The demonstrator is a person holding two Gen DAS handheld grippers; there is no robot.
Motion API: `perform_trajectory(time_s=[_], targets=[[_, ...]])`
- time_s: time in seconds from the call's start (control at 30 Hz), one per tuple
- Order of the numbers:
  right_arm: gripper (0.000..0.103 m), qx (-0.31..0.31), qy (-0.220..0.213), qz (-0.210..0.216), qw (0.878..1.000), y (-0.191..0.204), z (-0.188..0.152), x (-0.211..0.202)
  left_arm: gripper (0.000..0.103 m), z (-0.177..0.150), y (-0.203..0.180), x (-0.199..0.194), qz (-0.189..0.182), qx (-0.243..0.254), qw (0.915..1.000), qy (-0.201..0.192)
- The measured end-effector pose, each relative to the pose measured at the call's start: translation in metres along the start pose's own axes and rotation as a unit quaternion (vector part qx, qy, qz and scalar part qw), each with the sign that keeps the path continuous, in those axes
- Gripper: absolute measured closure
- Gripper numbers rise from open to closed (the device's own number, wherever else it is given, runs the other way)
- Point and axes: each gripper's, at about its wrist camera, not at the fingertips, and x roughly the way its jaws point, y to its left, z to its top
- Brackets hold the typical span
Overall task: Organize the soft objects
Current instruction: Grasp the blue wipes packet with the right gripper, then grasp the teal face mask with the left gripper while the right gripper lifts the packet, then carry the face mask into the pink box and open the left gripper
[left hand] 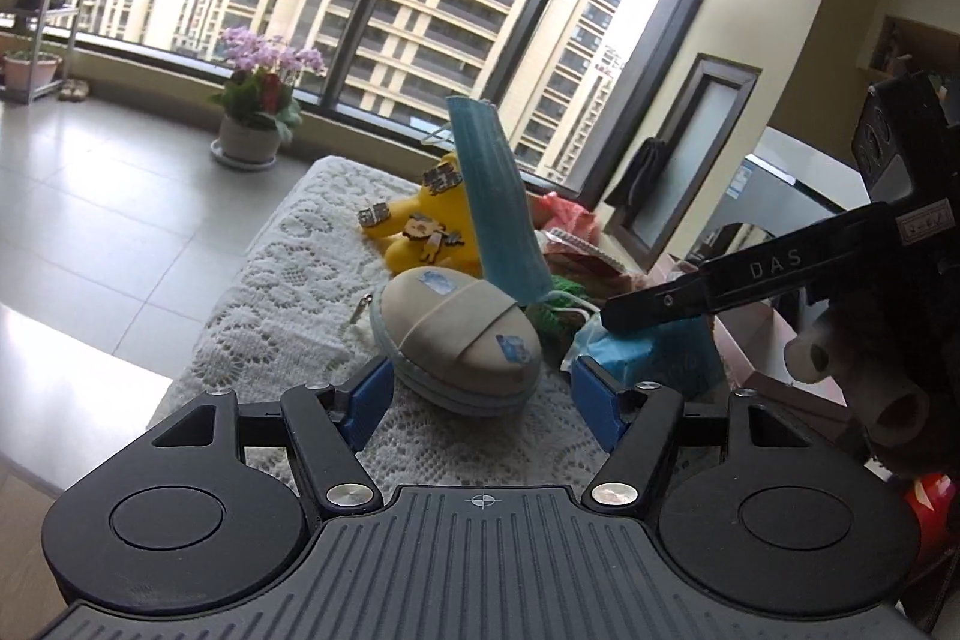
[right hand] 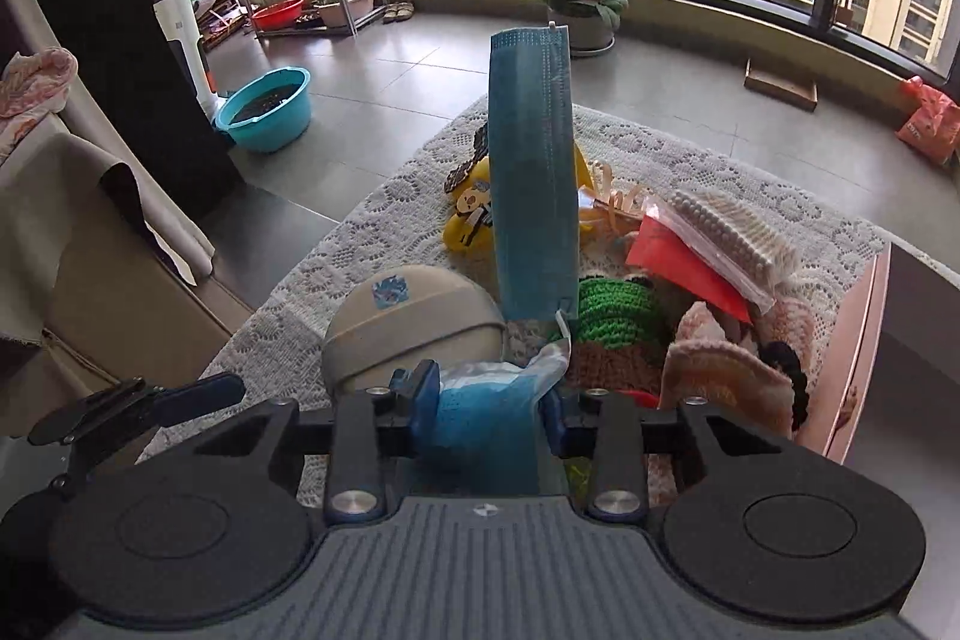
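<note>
On the lace-covered desk (right hand: 750, 196): one blue face mask (right hand: 531, 172), one beige pouch (right hand: 408, 322), one yellow toy (left hand: 426, 220), one bag of cotton swabs (right hand: 729, 232), one green crochet piece (right hand: 618, 307).

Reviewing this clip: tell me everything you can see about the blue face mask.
The blue face mask is a pleated disposable type, apparently non-woven, folded into a narrow strip that stands nearly upright. A white ear loop shows at its lower end. That end bunches into crumpled blue and white material pinched in the right gripper. It rises in front of the yellow plush toy, beside the beige oval case, above the lace tablecloth. The left gripper is open, not touching it.
</note>
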Motion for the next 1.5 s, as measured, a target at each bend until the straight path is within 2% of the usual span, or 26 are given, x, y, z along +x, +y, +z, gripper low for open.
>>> perform_trajectory(time_s=[0.07,0.17,0.27,0.33,0.37,0.43,0.47,0.5,0.57,0.63,0.73,0.8,0.87,0.9,0.93,1.03,1.1,1.2,1.3,1.33,1.4,1.5], targets=[[0.071,-0.007,-0.020,-0.014,1.000,-0.002,-0.024,-0.023,0.032,0.002,-0.013,0.005,0.000,0.012,0.9999,0.000],[0.071,0.019,-0.033,-0.012,0.999,-0.025,-0.051,-0.050,0.032,0.011,-0.025,0.015,0.011,0.026,0.9996,-0.003],[0.073,0.035,-0.050,-0.041,0.997,-0.039,-0.077,-0.063,0.032,0.042,-0.030,0.047,0.032,0.033,0.9988,-0.015],[0.073,0.039,-0.061,-0.048,0.996,-0.046,-0.093,-0.071,0.032,0.062,-0.029,0.071,0.051,0.021,0.9984,-0.015],[0.071,0.043,-0.069,-0.047,0.996,-0.049,-0.102,-0.078,0.032,0.072,-0.028,0.086,0.067,0.010,0.9975,-0.019],[0.056,0.054,-0.083,-0.050,0.994,-0.053,-0.115,-0.085,0.032,0.091,-0.029,0.113,0.092,0.002,0.9952,-0.032],[0.043,0.059,-0.092,-0.053,0.993,-0.055,-0.121,-0.088,0.032,0.100,-0.031,0.128,0.108,0.007,0.9935,-0.034],[0.035,0.064,-0.108,-0.062,0.990,-0.056,-0.130,-0.092,0.032,0.106,-0.033,0.139,0.120,0.009,0.9923,-0.031],[0.034,0.068,-0.128,-0.074,0.987,-0.060,-0.144,-0.095,0.032,0.114,-0.038,0.163,0.142,0.015,0.9895,-0.022],[0.033,0.067,-0.138,-0.084,0.985,-0.059,-0.156,-0.102,0.032,0.114,-0.045,0.184,0.157,0.026,0.9871,-0.014],[0.029,0.059,-0.144,-0.104,0.982,-0.061,-0.175,-0.102,0.032,0.098,-0.056,0.201,0.176,0.045,0.9832,0.016],[0.028,0.057,-0.144,-0.113,0.981,-0.062,-0.186,-0.102,0.035,0.080,-0.063,0.204,0.195,0.072,0.9782,0.009],[0.028,0.072,-0.136,-0.109,0.982,-0.069,-0.194,-0.099,0.052,0.069,-0.070,0.199,0.210,0.115,0.9708,-0.012],[0.028,0.081,-0.132,-0.107,0.982,-0.072,-0.197,-0.099,0.056,0.065,-0.071,0.196,0.207,0.128,0.9699,-0.019],[0.028,0.089,-0.128,-0.108,0.982,-0.074,-0.200,-0.096,0.075,0.063,-0.071,0.191,0.191,0.132,0.9722,-0.025],[0.028,0.102,-0.125,-0.108,0.981,-0.079,-0.209,-0.091,0.082,0.063,-0.071,0.171,0.159,0.147,0.9759,-0.031],[0.028,0.108,-0.126,-0.102,0.981,-0.079,-0.214,-0.090,0.092,0.064,-0.071,0.150,0.128,0.149,0.9798,-0.039],[0.028,0.111,-0.134,-0.094,0.980,-0.081,-0.215,-0.094,0.092,0.067,-0.081,0.104,0.089,0.162,0.9804,-0.070],[0.025,0.110,-0.150,-0.069,0.980,-0.076,-0.214,-0.104,0.092,0.071,-0.092,0.061,0.057,0.178,0.9797,-0.074],[0.022,0.108,-0.157,-0.052,0.980,-0.072,-0.211,-0.107,0.092,0.070,-0.094,0.052,0.051,0.182,0.9795,-0.069],[0.008,0.104,-0.165,-0.026,0.980,-0.062,-0.204,-0.112,0.092,0.064,-0.098,0.033,0.031,0.190,0.9807,-0.035],[0.004,0.128,-0.157,-0.004,0.979,-0.050,-0.186,-0.106,0.092,0.043,-0.096,0.015,0.023,0.190,0.9813,0.015]])
